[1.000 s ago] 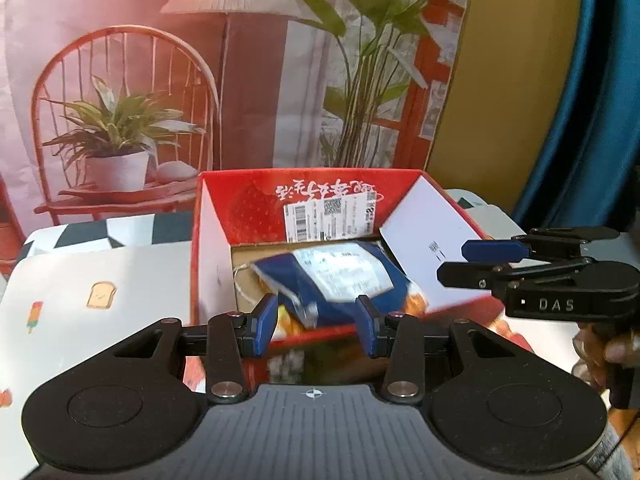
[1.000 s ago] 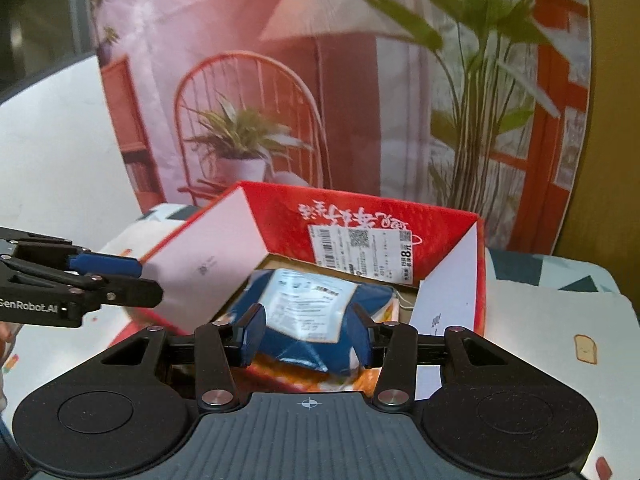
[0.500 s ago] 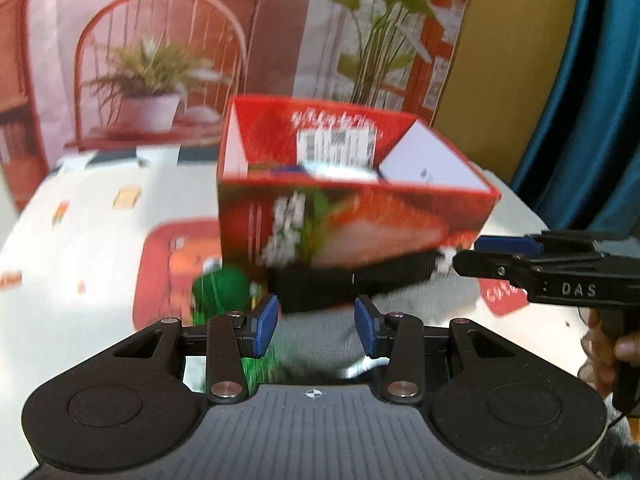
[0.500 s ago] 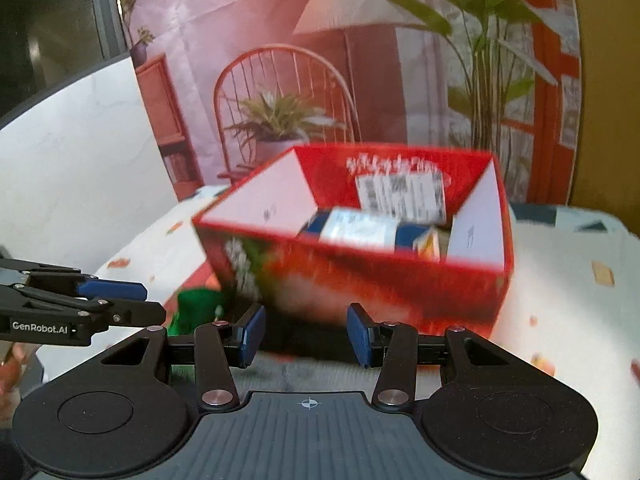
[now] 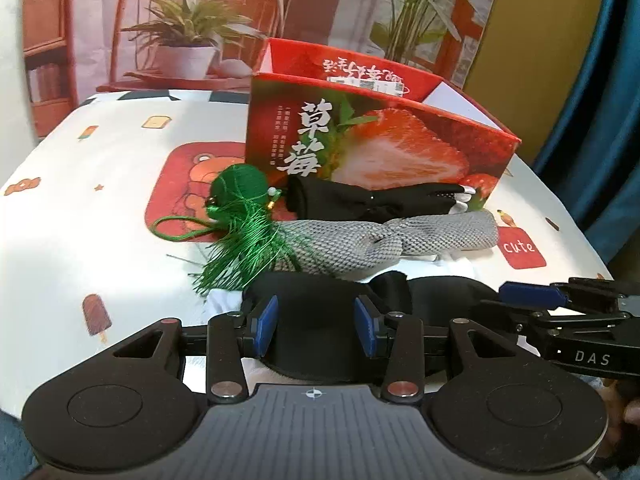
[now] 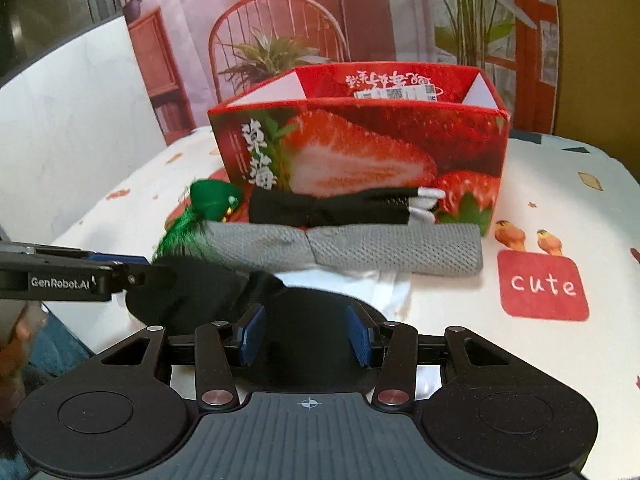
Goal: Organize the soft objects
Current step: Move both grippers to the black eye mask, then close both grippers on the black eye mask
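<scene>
A red strawberry box (image 5: 380, 140) (image 6: 360, 152) stands on the table. In front of it lie a green tassel ball (image 5: 240, 188) (image 6: 212, 196), a black rolled cloth (image 5: 372, 200) (image 6: 328, 208), a grey mesh cloth (image 5: 400, 240) (image 6: 360, 248), a white cloth (image 6: 384, 284) and a black soft item (image 5: 320, 320) (image 6: 312, 332) nearest me. My left gripper (image 5: 316, 324) is open, its jaws on either side of the black item's left part. My right gripper (image 6: 306, 336) is open around its right part. Neither holds anything.
The tablecloth (image 5: 100, 208) is white with small prints and a red "cute" patch (image 6: 544, 284). A printed backdrop (image 5: 180, 20) hangs behind the table. A blue curtain (image 5: 612, 100) is at the right.
Both grippers have pulled back from above the box and dropped low to the table's near side, over the black soft item. Their jaws have stayed open.
</scene>
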Demonstrator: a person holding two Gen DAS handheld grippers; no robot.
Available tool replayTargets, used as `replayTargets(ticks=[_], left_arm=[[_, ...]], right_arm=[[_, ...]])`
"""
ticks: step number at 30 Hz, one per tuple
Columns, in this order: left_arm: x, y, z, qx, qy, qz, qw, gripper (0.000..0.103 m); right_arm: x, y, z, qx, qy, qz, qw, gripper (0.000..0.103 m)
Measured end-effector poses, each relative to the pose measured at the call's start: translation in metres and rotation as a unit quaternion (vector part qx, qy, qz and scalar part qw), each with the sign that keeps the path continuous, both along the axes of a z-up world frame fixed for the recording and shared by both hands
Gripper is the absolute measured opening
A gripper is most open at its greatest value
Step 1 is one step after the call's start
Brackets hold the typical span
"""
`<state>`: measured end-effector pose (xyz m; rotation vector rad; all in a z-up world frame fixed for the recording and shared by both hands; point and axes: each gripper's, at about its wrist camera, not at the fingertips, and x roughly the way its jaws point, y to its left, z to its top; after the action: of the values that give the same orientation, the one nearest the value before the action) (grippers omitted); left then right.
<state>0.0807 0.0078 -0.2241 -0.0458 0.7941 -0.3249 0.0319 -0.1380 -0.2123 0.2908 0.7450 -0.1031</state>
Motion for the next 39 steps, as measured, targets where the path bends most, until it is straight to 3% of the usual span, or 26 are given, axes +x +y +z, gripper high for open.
replayTargets(ticks=[12, 22, 27, 35, 39], left_arm=[[0.002, 0.002, -0.014, 0.01, 0.02, 0.003, 0.9997, 0.044], [0.003, 0.002, -0.018, 0.009, 0.028, 0.001, 0.9996, 0.044], [0.003, 0.001, -0.02, 0.011, 0.029, 0.0, 0.9995, 0.044], [0.003, 0.001, -0.02, 0.008, 0.029, 0.004, 0.9995, 0.044], [0.002, 0.005, -0.019, 0.0, 0.029, 0.008, 0.9996, 0.044]], right_arm=[[-0.011, -0.02, -0.015, 0.023, 0.024, -0.058, 0.998, 0.051], [-0.008, -0.022, -0.024, 0.04, 0.028, -0.053, 0.997, 0.056], [-0.005, -0.016, -0.02, 0.03, 0.015, -0.044, 0.998, 0.05], [-0.002, 0.008, -0.008, -0.093, -0.036, 0.0, 0.995, 0.043], [-0.006, 0.0, -0.01, -0.079, -0.036, -0.014, 0.996, 0.031]])
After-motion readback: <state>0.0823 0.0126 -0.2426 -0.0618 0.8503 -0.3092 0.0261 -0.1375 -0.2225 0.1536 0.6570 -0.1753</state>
